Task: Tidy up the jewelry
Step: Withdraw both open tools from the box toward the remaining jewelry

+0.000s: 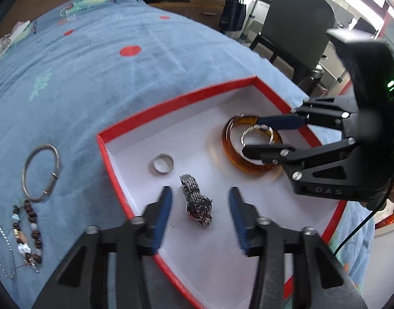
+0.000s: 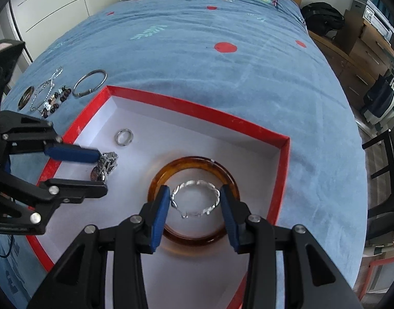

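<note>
Hand-held gripper on your right [image 2: 195, 207] is clamped on a silver chain bracelet [image 2: 197, 198], both blue pads touching its sides, and it holds the bracelet inside the ring of the amber bangle [image 2: 194, 237], which lies in the red box [image 2: 282, 175] near its right wall. Your left hand-held gripper [image 1: 200, 212] has its fingers apart, with the silver watch [image 1: 197, 203] lying loose between them on the white floor of the box, not pressed.

The chain bracelet looks light and limp, so I think it will sag and slip; hold it across the links, not at the hanging clasp. The watch seems heavier, with a smooth metal band; take it across the case. The bangle looks stiff and perhaps brittle.

A silver ring [image 1: 163, 163] lies near the left wall of the box. On the bed [image 1: 93, 77], beside the left wall, wait a thin metal bangle [image 1: 41, 172] and a bead bracelet [image 1: 28, 234]. The box walls may block a low approach.
</note>
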Demonstrator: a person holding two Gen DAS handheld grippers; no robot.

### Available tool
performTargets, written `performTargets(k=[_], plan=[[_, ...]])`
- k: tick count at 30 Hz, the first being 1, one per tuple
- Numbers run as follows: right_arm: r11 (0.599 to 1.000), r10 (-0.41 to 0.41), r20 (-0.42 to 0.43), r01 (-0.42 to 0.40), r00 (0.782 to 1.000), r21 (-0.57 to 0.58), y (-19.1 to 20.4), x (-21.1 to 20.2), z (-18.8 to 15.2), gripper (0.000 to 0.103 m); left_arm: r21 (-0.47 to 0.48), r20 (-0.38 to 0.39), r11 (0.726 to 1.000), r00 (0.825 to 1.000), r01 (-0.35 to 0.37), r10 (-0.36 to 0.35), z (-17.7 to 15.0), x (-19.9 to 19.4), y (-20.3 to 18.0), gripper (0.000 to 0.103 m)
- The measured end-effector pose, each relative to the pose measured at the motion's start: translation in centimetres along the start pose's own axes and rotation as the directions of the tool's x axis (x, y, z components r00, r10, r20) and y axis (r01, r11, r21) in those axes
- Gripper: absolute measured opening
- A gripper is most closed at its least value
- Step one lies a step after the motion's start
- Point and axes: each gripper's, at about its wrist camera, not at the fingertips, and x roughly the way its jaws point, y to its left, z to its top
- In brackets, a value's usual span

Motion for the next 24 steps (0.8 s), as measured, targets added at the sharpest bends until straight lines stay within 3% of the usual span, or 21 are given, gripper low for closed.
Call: performTargets(k=[7,11,17,24], plan=[[1.000,-0.015,0.022,0.015,1.000,0.013,0.1,-0.9,0.3,0.048,-0.010,0.064,1.000,0.998,0.014,-0.013,-0.3,-4.2,0.2,0.053],[0.999,-0.031,0.066,0.028,0.997,0.038,0.4,-3.3,0.5,0.050,-0.043,0.104,0.999,0.994,-0.014,0.018,-1.3,-7.1,0.9,0.058],[0.995,-0.054,0.154,0.040,0.987,0.089,2.6,-9.3,0.5,0.050,-0.085,0.158,0.991,0.981,-0.100,0.112,-4.8,-12.9,3.0,0.058],[0.992,-0.067,0.243,0.039,0.968,0.117,7.5,-15.4,0.6,0.050,-0.185,0.185,0.966,0.959,-0.182,0.216,-11.4,-20.4,7.9,0.058]])
